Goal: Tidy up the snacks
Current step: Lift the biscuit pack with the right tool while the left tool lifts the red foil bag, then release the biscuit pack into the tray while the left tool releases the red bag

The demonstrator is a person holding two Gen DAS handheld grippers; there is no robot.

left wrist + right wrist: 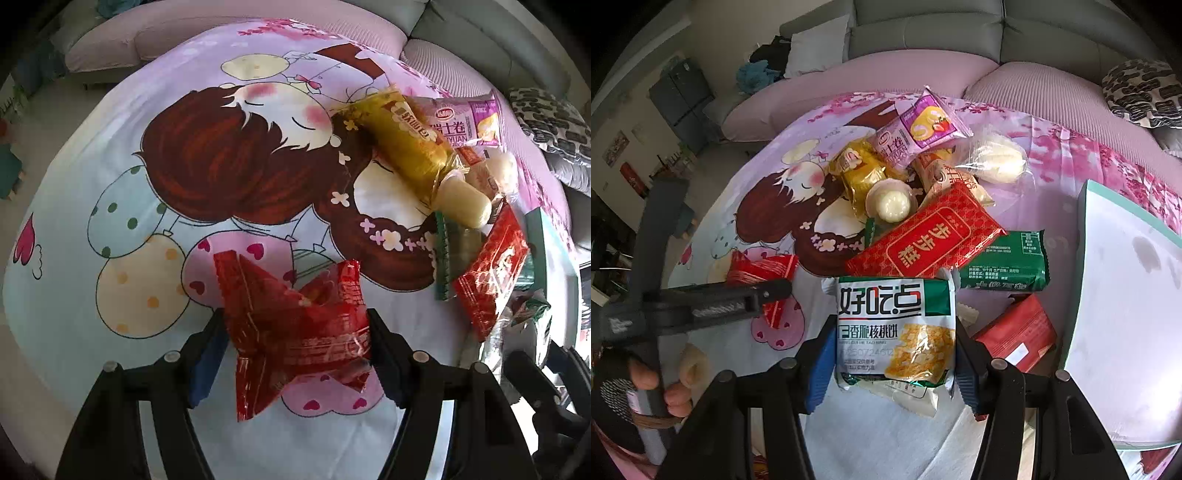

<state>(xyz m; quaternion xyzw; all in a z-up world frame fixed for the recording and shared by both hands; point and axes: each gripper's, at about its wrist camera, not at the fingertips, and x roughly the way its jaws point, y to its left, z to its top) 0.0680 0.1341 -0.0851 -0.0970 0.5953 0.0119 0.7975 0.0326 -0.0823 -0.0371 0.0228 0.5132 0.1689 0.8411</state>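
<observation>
- The left gripper (297, 354) stands with jaws apart; the crinkled red snack packet (295, 332) lies between them on the cartoon-print sheet (110, 155), a gap showing beside its left pad.
- The right gripper (890, 363) is clamped on the white-and-green walnut biscuit packet (895, 332).
- Just beyond it lies the snack pile, with a red cake packet (927, 236) in front.

So we've got two fisheye cams, one riding on each gripper, both looking steeply down along the fingers at a cartoon-print sheet (155, 155) from close up. The left wrist view sits just over a small red packet (295, 332), with the snack pile (443, 177) off to its right edge. The right wrist view faces that same pile (923, 192) more head-on, a walnut-cookie bag (895, 332) nearest its lens. Both views share the pile, the sheet and the grey sofa (923, 33) behind; the right one even catches the left gripper (775, 291) at its left.
</observation>
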